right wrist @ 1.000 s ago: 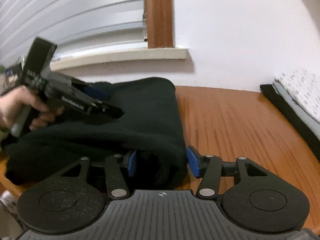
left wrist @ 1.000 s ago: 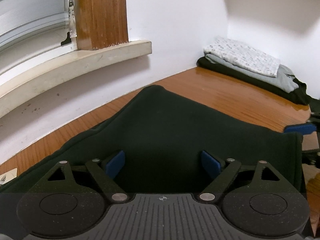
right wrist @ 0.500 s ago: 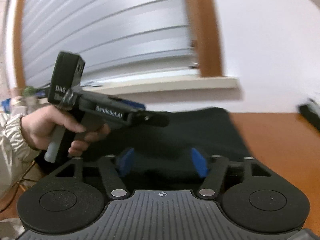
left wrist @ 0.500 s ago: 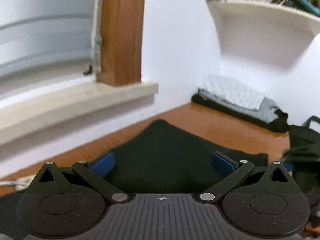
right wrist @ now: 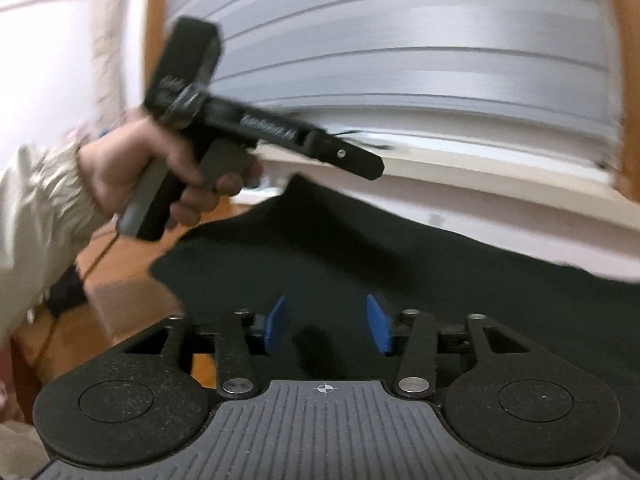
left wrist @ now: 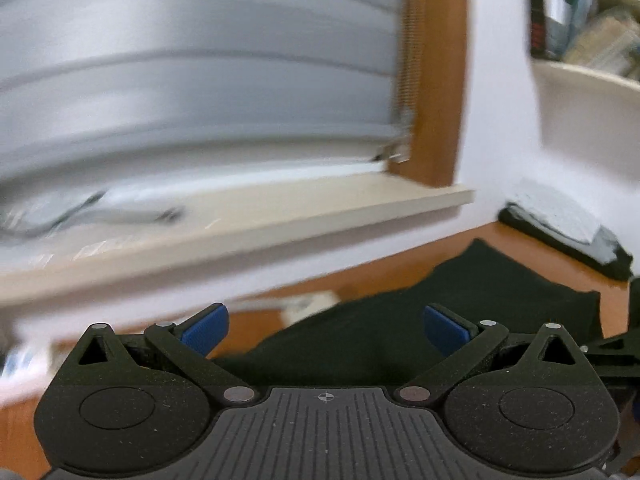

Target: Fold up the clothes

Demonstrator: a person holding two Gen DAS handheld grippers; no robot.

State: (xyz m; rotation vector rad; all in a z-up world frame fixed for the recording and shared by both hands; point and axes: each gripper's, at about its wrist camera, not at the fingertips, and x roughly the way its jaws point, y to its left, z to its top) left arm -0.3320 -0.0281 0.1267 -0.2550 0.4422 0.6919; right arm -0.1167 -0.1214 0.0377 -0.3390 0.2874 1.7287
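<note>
We are holding the left hand-held gripper released above the dark garment; the right hand-held gripper is likewise parted, grasping nothing. The garment is lying flat on the table, its long axis running alongside the windowsill.

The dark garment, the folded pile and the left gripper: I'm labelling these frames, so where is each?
dark garment point(right wrist: 440, 280): right wrist view, flat middle of the cloth.
folded pile point(left wrist: 560, 216): left wrist view, light top layer.
left gripper point(left wrist: 326, 322): left wrist view, midway between its blue fingertips.
</note>
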